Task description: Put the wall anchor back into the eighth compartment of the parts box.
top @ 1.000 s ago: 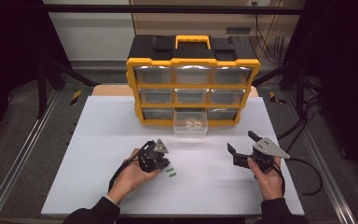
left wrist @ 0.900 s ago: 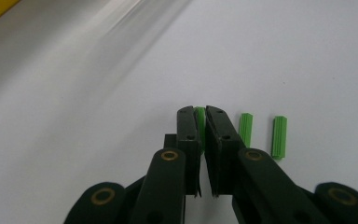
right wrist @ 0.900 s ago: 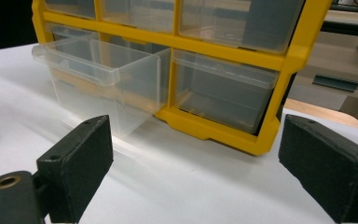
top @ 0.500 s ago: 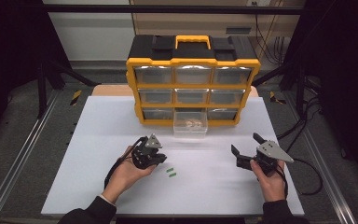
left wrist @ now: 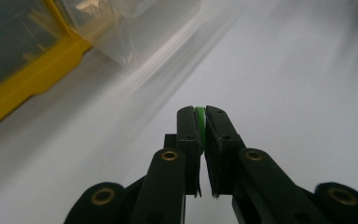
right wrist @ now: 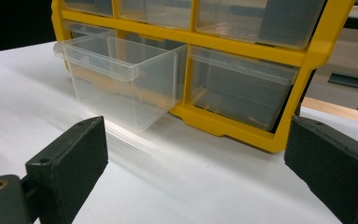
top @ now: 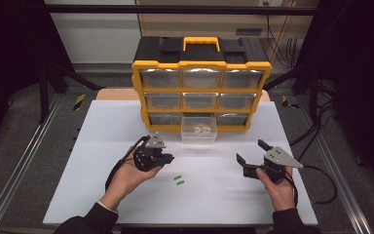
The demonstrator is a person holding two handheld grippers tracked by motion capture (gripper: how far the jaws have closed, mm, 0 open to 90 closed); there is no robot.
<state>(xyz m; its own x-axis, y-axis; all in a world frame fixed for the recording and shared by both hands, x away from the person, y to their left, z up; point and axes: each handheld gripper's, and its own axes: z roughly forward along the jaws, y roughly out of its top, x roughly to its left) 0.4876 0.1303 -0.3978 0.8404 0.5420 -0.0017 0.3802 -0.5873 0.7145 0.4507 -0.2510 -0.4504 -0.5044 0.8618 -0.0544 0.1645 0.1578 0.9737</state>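
Observation:
My left gripper [top: 167, 158] hovers left of centre over the white table, shut on a small green piece [left wrist: 199, 123] that shows as a thin strip between the pads [left wrist: 186, 128]. Two more green pieces [top: 178, 180] lie on the table just in front and to the right of it. A clear drawer [top: 198, 130] is pulled out of the bottom middle slot of the yellow and black organizer [top: 202, 68], with tan bits inside. My right gripper [top: 251, 151] is held at the right, open, with nothing between its pads [right wrist: 70, 149], and faces the drawer [right wrist: 121, 79].
The organizer [right wrist: 242, 44] stands at the back centre of the white table [top: 102, 126], its other clear drawers closed. Cables trail from both grippers; the right one loops off the table's right edge [top: 321, 195]. Metal rails run along both sides.
My left gripper has lifted off the green pieces on the table and drawn back to the left and up, carrying one piece. The right gripper has stayed where it was, open.

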